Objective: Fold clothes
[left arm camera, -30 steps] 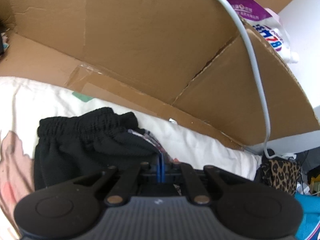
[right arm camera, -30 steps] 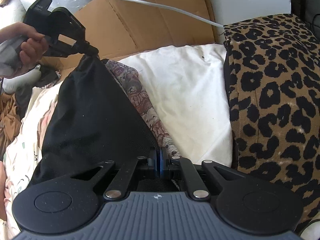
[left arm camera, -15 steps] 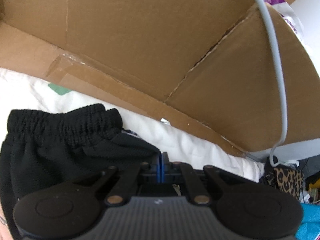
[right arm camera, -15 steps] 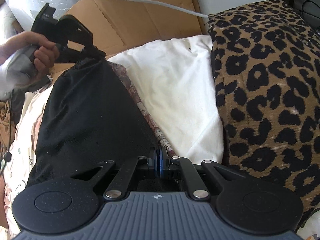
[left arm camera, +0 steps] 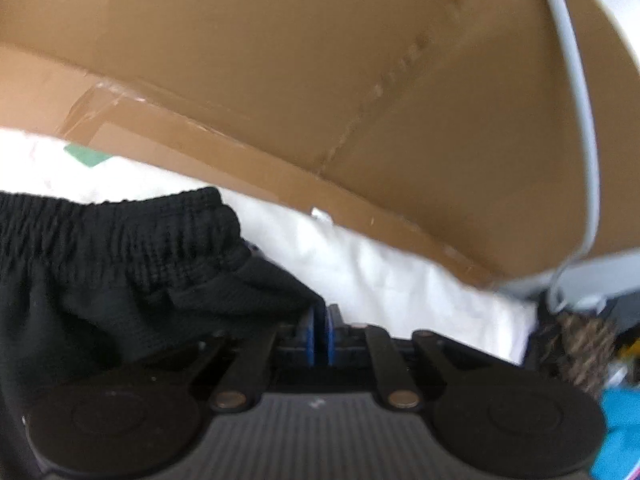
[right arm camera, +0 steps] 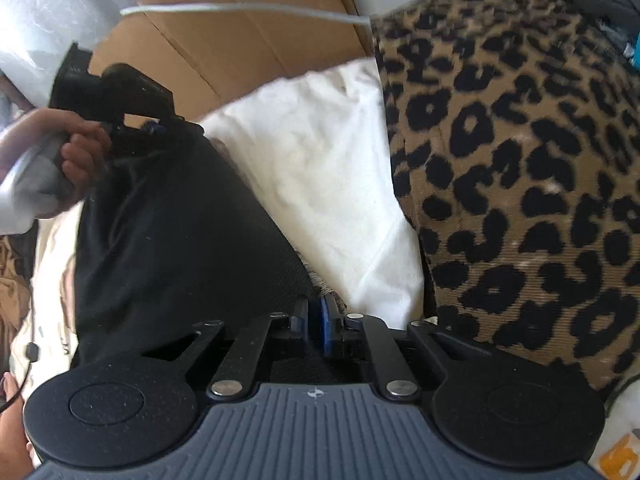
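White bedding [right arm camera: 320,168] is lying under me; I'm clamping both the left gripper [left arm camera: 319,334] and right gripper [right arm camera: 316,330] on black elastic-waisted knit shorts [right arm camera: 172,240], stretched mid-fold; next probably lowering them flat.

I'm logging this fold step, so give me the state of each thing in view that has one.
left gripper: jaws shut on the waistband corner.
right gripper: jaws shut on another corner.
black shorts: lifted, stretched between both grippers, unfolded.
cardboard box: flattened, leaning behind the bedding.
white cable: slack, draped across the cardboard.
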